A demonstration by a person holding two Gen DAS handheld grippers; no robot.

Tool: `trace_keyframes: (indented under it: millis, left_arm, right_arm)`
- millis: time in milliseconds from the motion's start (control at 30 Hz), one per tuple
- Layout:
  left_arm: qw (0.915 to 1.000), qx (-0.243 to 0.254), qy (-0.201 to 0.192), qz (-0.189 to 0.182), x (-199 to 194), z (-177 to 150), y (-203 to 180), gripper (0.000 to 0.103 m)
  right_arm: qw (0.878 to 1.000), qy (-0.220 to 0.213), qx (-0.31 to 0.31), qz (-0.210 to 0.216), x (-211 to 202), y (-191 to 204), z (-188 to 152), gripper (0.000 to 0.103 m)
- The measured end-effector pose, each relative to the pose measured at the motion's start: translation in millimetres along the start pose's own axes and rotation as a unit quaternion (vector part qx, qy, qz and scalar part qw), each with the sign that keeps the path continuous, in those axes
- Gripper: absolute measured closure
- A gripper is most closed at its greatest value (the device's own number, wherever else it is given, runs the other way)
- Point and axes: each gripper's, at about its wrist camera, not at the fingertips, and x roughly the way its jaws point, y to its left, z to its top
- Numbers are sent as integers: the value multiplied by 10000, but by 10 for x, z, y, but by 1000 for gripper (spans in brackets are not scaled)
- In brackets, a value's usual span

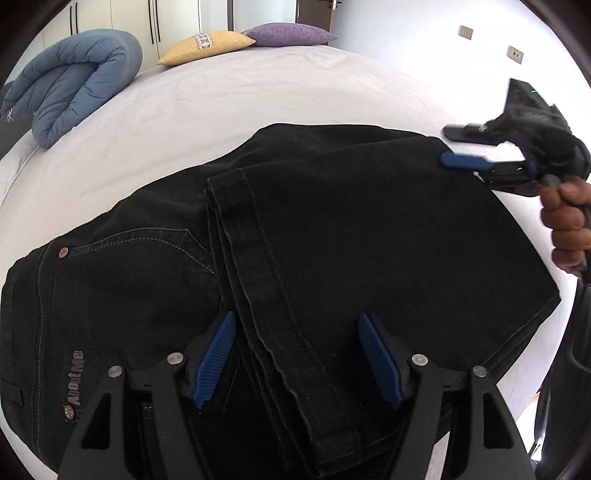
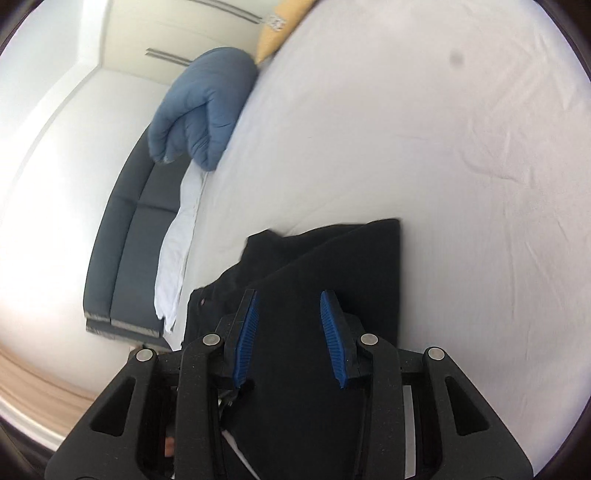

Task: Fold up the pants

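Black jeans lie on the white bed sheet, folded over once, with the leg hems across the seat near the back pocket. My left gripper is open just above the near edge of the jeans, its blue pads on either side of the hem seam. My right gripper is open at the far right corner of the jeans, held by a hand. In the right wrist view the right gripper hovers open over the folded jeans, holding nothing.
A rolled blue duvet lies at the bed's far left. A yellow pillow and a purple pillow sit at the head. A dark sofa stands beside the bed. White wardrobe doors stand behind.
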Motion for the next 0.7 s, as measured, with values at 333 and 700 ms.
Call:
trace_keyframes:
  millis: [333,700]
  left_arm:
    - [10000,-51,-65,4,46,-25,-11,31]
    - [9999,-100,-132,9,-5,-122,-67,31]
  right_arm:
    - [9962,618,-606,34,-241,-40,-1020,72]
    - [9928,344,-1143,-29,-720,521,-1754,72]
